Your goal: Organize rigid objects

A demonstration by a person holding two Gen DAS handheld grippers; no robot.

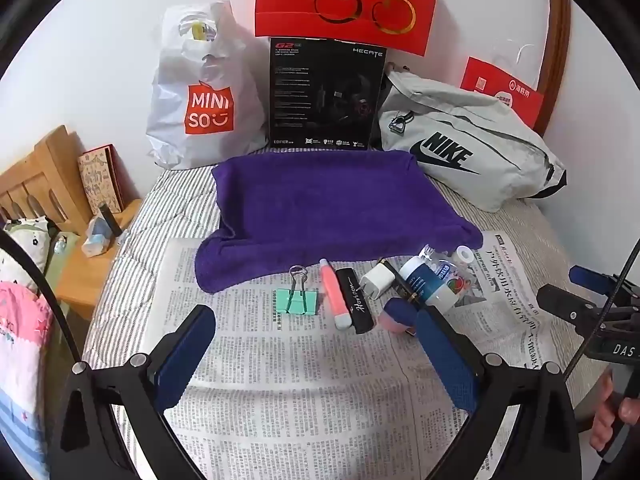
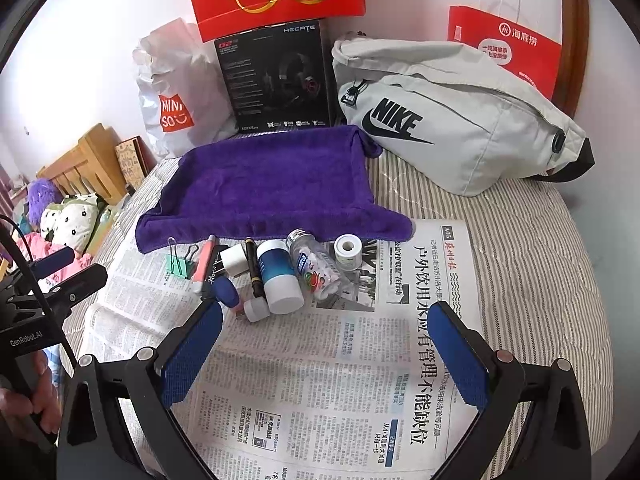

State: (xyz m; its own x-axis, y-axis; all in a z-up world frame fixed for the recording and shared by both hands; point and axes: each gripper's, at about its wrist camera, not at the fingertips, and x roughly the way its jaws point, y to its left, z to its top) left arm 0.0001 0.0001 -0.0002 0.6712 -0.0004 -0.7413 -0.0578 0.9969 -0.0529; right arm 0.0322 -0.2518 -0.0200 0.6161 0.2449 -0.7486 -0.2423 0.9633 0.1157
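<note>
Both of my grippers hang over the newspaper with nothing in them — the left gripper has its blue pads spread wide, and the right gripper is just as wide apart. The small rigid items sit in a row on the paper, just in front of the purple towel. From my left I see a green binder clip, a pink tube, a black stick with script lettering, a white charger plug, a dark pen, a blue-and-white bottle, a clear bottle of white pills and a white tape roll. A blue-capped piece and a small white cap lie nearer me, touching the row. Behind the towel stand a white shopping bag, a black box and a grey waist bag.
</note>
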